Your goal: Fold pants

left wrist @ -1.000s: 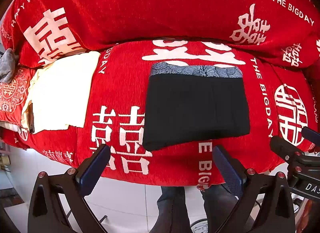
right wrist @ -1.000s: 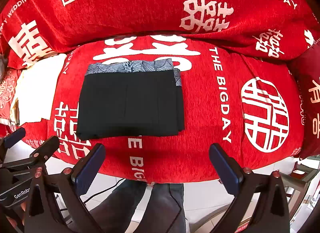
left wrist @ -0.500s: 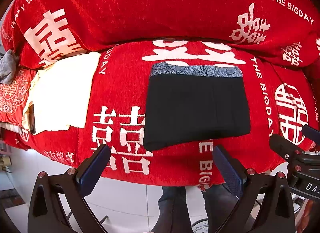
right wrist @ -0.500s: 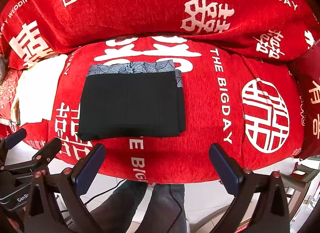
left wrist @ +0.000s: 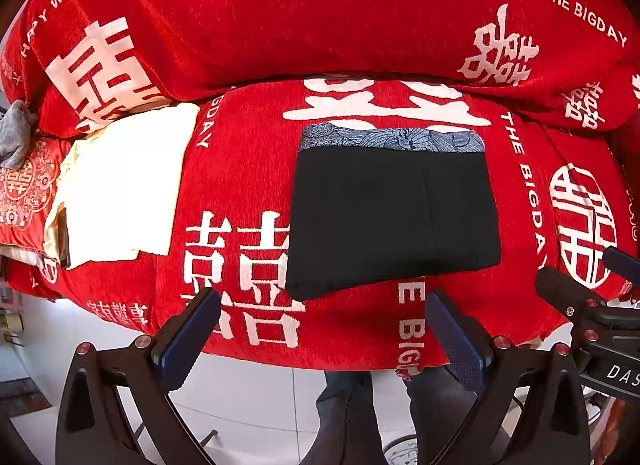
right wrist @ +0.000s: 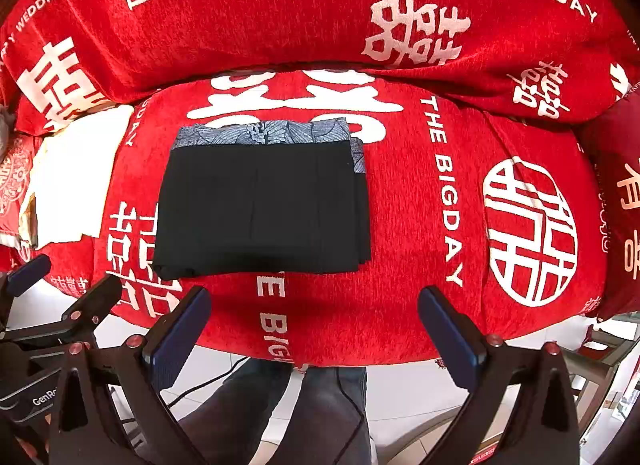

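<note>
On the red sofa seat (left wrist: 248,169), the black pants (left wrist: 392,217) are lying folded into a neat rectangle, unmoved over the past second. Both the left gripper (left wrist: 320,329) and right gripper (right wrist: 316,321) are hanging back, spread wide and empty, suggesting folding is finished.

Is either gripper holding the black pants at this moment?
No: the pants lie folded on the red cover, and the left gripper and right gripper hang open, short of them.
</note>
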Motion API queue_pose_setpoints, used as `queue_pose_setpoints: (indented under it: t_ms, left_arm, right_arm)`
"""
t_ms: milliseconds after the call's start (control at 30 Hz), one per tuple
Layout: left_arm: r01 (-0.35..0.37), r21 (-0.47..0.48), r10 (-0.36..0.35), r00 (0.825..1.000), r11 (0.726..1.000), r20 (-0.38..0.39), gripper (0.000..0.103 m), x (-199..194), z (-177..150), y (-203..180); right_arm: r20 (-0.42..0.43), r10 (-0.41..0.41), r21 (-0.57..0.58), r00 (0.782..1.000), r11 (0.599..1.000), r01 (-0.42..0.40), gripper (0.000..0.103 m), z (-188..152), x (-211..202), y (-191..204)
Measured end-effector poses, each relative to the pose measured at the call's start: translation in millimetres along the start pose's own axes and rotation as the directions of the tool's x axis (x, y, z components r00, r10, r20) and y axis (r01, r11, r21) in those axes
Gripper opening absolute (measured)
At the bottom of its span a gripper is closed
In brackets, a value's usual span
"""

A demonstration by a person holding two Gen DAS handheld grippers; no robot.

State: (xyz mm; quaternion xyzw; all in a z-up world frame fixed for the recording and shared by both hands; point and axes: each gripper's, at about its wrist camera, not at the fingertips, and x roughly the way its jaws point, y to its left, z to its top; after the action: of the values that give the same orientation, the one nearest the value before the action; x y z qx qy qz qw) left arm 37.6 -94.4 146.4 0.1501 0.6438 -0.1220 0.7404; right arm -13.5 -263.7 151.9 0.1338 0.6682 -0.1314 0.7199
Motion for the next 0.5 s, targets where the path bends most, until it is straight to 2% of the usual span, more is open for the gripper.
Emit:
queue_pose_setpoints:
  t_ms: [500]
  left_arm:
    - [-0.002, 0.009, 0.002, 1.0, 1.0, -0.008, 0.102, 3.8, -0.7, 4.1]
  right_arm:
    - [0.0, -0.002, 0.0, 1.0, 1.0, 0.002, 0.103, 0.0, 0.8, 0.9]
